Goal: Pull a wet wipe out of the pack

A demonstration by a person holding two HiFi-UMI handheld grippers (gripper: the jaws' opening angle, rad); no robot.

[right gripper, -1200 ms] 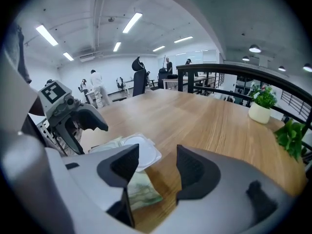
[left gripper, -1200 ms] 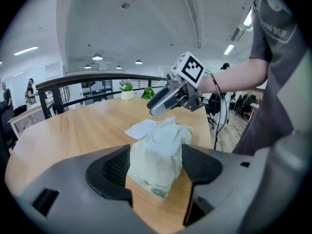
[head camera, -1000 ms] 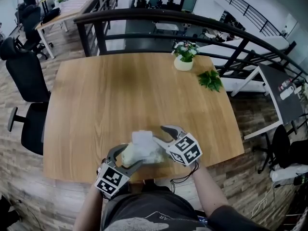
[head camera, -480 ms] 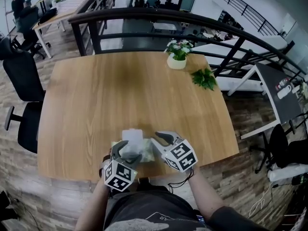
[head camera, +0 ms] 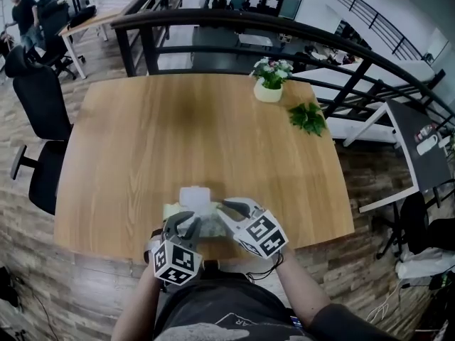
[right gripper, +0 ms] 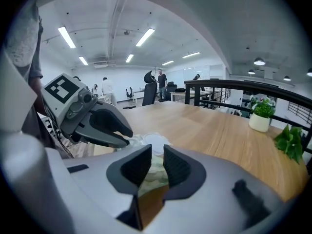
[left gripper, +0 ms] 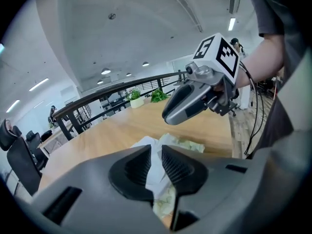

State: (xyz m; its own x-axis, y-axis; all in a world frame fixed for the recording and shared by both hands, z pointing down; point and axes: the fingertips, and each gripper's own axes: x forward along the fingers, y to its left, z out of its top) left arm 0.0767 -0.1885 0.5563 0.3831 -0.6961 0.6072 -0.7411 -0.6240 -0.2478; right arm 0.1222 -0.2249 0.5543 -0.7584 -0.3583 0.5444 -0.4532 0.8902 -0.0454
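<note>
Wet wipe (left gripper: 155,165) is sticking out of the pack (head camera: 202,224) at the desk's (head camera: 213,133) near edge. We're clamping the left tool (head camera: 186,220) on the wet wipe and the right tool (head camera: 225,206) on the pack, jaws just closing. Risk: thin grip slipping, sheet tearing, or pack lifting.

Pack (head camera: 197,203) on table (head camera: 213,126), near edge

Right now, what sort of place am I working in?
Most likely an open-plan office, perhaps on an upper level: black office chairs stand beside the wooden table, a black railing runs behind it, and more desks lie beyond.
</note>
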